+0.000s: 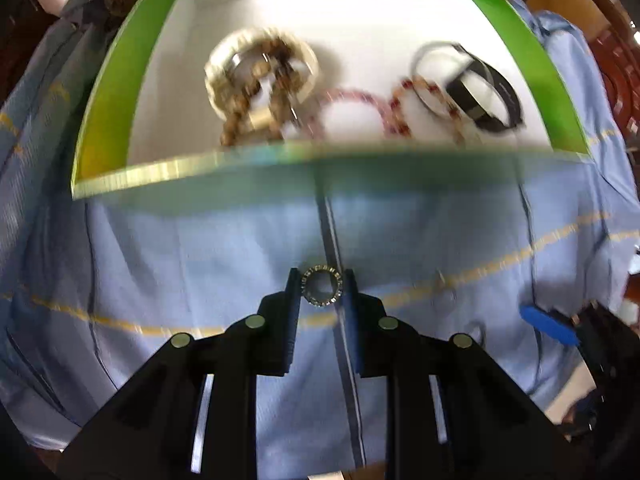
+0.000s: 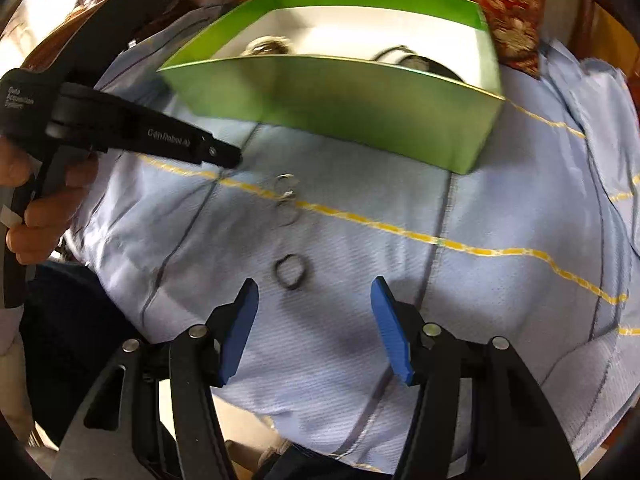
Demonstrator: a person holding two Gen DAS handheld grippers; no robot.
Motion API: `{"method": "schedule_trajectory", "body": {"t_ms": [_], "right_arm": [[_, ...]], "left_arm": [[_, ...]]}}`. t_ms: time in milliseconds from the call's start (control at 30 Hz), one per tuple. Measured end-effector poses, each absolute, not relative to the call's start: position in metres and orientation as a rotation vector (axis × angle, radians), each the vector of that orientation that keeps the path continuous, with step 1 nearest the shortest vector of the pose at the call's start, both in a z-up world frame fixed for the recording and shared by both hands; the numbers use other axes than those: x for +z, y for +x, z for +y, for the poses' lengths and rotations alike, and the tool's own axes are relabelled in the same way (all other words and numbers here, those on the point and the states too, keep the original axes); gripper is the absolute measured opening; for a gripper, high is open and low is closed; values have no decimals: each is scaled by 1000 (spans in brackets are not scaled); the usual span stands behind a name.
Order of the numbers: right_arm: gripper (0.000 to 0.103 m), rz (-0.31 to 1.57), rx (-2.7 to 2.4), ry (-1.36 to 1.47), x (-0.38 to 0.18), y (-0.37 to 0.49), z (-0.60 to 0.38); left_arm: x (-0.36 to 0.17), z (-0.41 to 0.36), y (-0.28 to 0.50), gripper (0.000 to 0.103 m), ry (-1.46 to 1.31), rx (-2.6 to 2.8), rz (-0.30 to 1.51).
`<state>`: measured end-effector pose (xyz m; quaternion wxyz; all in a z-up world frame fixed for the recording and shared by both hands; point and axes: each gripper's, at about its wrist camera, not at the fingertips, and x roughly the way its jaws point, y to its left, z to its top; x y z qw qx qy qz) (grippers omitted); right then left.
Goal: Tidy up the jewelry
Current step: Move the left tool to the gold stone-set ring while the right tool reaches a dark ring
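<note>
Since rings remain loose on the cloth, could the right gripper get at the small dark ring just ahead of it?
Probably yes: the right gripper is open, and the small dark ring lies alone on bare blue cloth ahead of it.

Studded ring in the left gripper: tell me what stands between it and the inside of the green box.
The studded ring sits clamped in the left gripper above the blue cloth. Only the green box itself intervenes: its near wall rises between the ring and the white floor where the bracelets lie, so the ring must go over it.
</note>
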<state>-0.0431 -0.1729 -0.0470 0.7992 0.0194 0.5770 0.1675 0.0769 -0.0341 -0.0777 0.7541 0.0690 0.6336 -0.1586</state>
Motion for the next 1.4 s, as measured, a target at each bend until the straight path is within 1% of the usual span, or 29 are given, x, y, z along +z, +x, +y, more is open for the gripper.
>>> {"method": "schedule_trajectory", "body": {"t_ms": [100, 167, 200, 233, 267, 333, 367, 400, 433, 467, 567, 600, 633, 667, 700, 733, 800, 1033, 1267, 1400], "right_arm": [[60, 1232, 389, 16, -47, -44, -163], [60, 1224, 399, -7, -47, -43, -155], [60, 1218, 390, -19, -48, -40, -152], [59, 1218, 383, -26, -51, -37, -153], [56, 1223, 372, -26, -53, -36, -150], [36, 1219, 331, -29, -57, -31, -151], [32, 1218, 320, -38, -57, -29, -152], [25, 1219, 315, -34, -57, -28, -153], [21, 1224, 308, -17, -57, -27, -158], [21, 1227, 297, -6, -57, -26, -162], [21, 1214, 215, 13, -55, -23, -179], [24, 1213, 208, 25, -54, -23, -183], [32, 1209, 212, 53, -52, -23, -188], [37, 1205, 216, 69, -49, -25, -191], [47, 1198, 218, 73, -47, -27, -194], [54, 1187, 215, 62, -44, -29, -195], [58, 1179, 228, 31, -39, -30, -198], [58, 1202, 249, -27, -53, -35, -179], [57, 1204, 228, -23, -58, -32, -174], [57, 1202, 221, -27, -58, -32, -173]], "left_arm": [[-75, -27, 68, 22, 129, -352, 1387], [-70, -20, 68, 41, 99, -351, 1382], [-69, -17, 67, 53, 90, -348, 1377], [-65, -10, 71, 54, 81, -343, 1371], [-64, -8, 72, 54, 72, -339, 1370], [-65, -4, 75, 54, 56, -331, 1378], [-67, -4, 76, 54, 58, -325, 1383], [-69, -1, 76, 54, 61, -322, 1385], [-71, 9, 81, 52, 64, -317, 1387], [-72, 7, 79, 51, 69, -310, 1390], [-76, 12, 81, 40, 105, -280, 1390], [-75, 14, 82, 33, 124, -254, 1379], [-76, 11, 83, 30, 123, -237, 1378], [-76, 11, 84, 30, 111, -227, 1379], [-74, 17, 86, 30, 89, -217, 1382], [-73, 19, 89, 30, 77, -211, 1385], [-71, 29, 91, 30, 52, -220, 1383], [-67, 36, 85, 34, 74, -264, 1385], [-71, 39, 86, 35, 111, -255, 1382], [-72, 26, 80, 35, 139, -246, 1371]]}}
